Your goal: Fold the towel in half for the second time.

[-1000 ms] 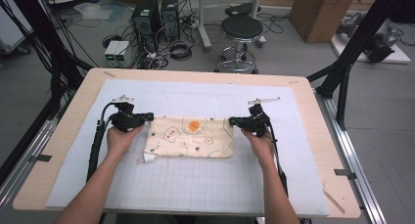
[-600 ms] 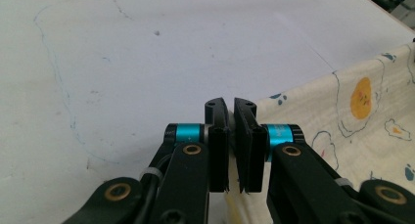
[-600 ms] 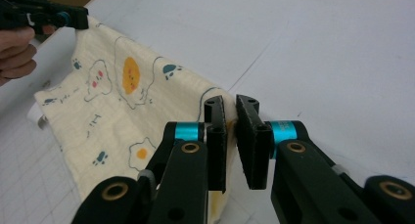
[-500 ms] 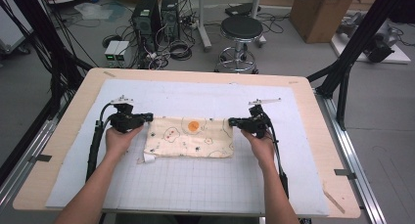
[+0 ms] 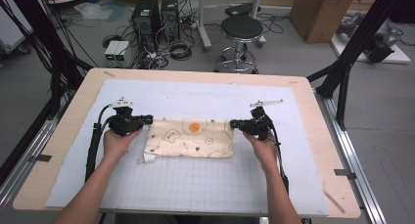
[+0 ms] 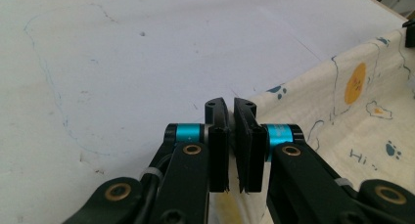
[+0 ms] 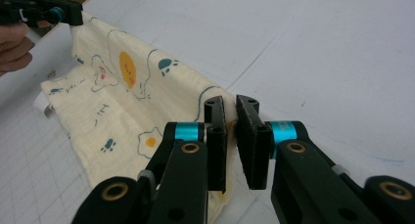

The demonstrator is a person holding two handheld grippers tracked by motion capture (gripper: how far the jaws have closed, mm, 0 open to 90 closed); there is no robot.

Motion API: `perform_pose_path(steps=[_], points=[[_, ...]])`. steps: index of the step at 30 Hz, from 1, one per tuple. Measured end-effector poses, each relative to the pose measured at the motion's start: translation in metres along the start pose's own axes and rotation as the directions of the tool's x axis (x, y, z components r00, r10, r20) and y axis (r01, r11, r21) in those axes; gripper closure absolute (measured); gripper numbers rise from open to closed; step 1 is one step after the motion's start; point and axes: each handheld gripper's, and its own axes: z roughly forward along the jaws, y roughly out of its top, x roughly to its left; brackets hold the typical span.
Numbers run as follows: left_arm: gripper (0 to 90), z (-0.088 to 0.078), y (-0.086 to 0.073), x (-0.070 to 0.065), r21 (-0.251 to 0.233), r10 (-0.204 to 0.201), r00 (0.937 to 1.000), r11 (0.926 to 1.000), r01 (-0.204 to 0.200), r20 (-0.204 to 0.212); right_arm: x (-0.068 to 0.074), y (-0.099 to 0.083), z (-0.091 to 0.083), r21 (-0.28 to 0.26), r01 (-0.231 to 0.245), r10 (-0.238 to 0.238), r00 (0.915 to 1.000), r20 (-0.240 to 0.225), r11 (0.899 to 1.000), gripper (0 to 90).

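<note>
Stretching between them, the printed cloth has its nine-o'clock corner pinched in the left gripper, its three-o'clock corner in the right gripper.

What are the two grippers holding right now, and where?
Both hold the printed cloth: left gripper on its far left corner, right gripper on its far right corner.

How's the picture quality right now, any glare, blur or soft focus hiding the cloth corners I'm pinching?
High view: even room light, no glare, slightly soft; the cloth reads clearly. Left gripper view: the left gripper is sharp, the far mat bright and slightly washed out. Right gripper view: the right gripper is crisp, the far hand blurred.
</note>
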Motion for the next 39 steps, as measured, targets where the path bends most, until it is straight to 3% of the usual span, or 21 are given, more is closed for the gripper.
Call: perform_pose_path(steps=[10, 21, 28, 39], points=[[84.5, -0.005, -0.008, 0.000, -0.011, -0.001, 0.9999, 0.9999, 0.001, 0.016, 0.005, -0.003, -0.004, 0.000, 0.008, -0.008, 0.9996, -0.028, 1.000, 83.0], [84.3, -0.014, -0.017, -0.008, -0.003, 0.057, 0.9978, 0.9984, -0.057, 0.033, 0.013, -0.011, -0.009, 0.016, 0.033, -0.032, 0.9987, -0.040, 0.999, 83.0], [84.2, -0.018, -0.024, -0.011, 0.003, 0.069, 0.9967, 0.9976, -0.069, 0.043, 0.019, -0.016, -0.010, 0.021, 0.056, -0.055, 0.9973, -0.048, 0.998, 83.0], [83.6, -0.029, -0.032, -0.022, 0.012, 0.124, 0.9903, 0.9921, -0.125, 0.062, 0.026, -0.028, -0.013, 0.040, 0.083, -0.081, 0.9954, -0.052, 0.996, 82.9]])
